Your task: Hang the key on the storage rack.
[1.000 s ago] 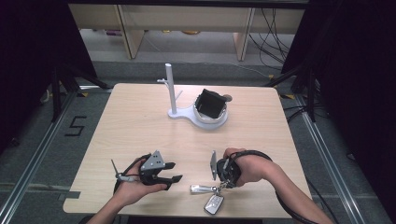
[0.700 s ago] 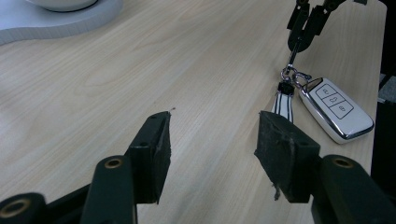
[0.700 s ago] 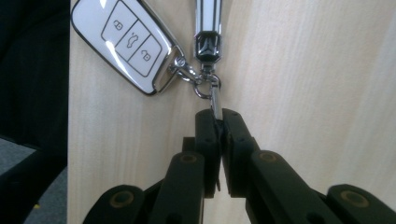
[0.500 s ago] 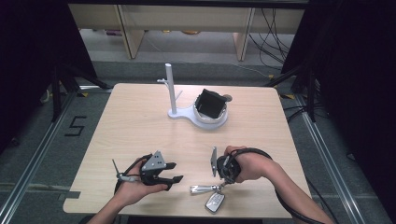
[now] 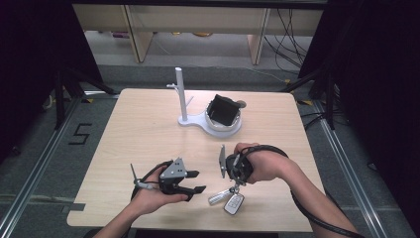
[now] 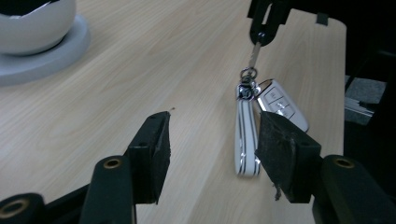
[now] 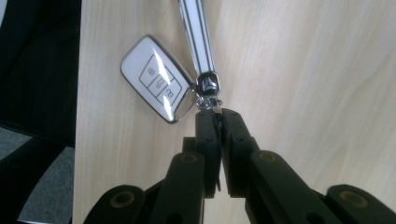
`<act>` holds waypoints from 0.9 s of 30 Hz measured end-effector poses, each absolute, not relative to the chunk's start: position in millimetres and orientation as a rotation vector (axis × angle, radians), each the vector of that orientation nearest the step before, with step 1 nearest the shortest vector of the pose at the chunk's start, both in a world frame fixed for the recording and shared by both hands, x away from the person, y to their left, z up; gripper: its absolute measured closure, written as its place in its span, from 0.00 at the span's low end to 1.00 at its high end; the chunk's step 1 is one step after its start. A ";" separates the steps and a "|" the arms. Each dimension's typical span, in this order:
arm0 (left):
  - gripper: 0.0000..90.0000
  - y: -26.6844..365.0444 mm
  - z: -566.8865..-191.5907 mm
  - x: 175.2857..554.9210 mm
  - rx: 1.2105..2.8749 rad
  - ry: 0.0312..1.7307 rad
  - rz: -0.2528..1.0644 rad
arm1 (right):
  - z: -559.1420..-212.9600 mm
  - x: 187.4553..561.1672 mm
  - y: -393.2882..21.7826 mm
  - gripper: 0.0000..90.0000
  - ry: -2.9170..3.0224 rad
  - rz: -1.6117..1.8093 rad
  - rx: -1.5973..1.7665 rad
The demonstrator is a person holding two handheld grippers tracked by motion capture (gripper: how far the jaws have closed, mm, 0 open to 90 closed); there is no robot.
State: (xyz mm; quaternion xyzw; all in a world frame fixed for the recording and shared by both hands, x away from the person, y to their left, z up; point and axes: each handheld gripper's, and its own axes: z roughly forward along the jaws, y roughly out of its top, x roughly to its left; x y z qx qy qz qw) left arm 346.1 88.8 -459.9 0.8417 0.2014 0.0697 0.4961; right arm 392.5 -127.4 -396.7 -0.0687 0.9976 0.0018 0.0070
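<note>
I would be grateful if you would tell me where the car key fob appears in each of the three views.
High view: the fob lies near the table's front edge, below the right gripper.
Left gripper view: right of centre, fob beside the white strap.
Right gripper view: upper left, fob just beyond the shut jaws.
Shared landmark: the white strap, joined to the fob at the ring.

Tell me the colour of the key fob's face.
White, silver-rimmed key fob; clearest in the right gripper view.
</note>
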 end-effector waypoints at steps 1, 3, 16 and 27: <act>0.48 85.1 -458.2 347.0 2.047 0.468 0.149 | -392.0 392.1 -125.0 0.97 3.115 0.012 -0.205; 0.48 76.8 -456.7 347.8 2.041 0.449 0.143 | -384.5 392.9 -121.5 0.97 3.101 0.017 -0.219; 0.56 61.6 -459.4 363.0 1.951 0.434 0.202 | -350.0 401.5 -100.2 0.97 3.037 0.071 -0.269; 0.64 62.1 -455.5 369.5 1.877 0.428 0.240 | -331.1 407.7 -88.6 0.97 3.021 0.100 -0.275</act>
